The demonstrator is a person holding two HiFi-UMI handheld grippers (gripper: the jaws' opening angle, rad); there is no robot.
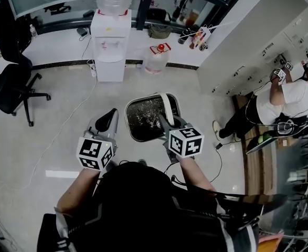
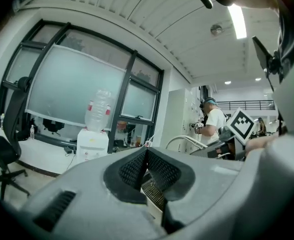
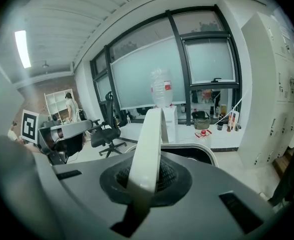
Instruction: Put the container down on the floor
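Observation:
The container (image 1: 131, 126) is a white-rimmed bin with a dark mesh inside. It hangs in front of me above the light floor. Its white handle (image 1: 168, 104) arches up over the right side. My right gripper (image 1: 163, 124) is shut on that handle; in the right gripper view the handle (image 3: 149, 149) runs up from between the pads of the right gripper (image 3: 147, 178), with the rim (image 3: 208, 152) behind. My left gripper (image 1: 112, 115) hangs just left of the container, apart from it. Its pads (image 2: 134, 168) are pressed together with nothing between them, and the mesh container (image 2: 155, 194) shows below them.
A water dispenser (image 1: 110, 41) and a water jug (image 1: 156, 60) stand by the far wall. An office chair (image 1: 12, 88) is at the left. White lockers (image 1: 253, 41) line the right, where a person (image 1: 285, 104) works. A cable (image 1: 64, 125) trails over the floor.

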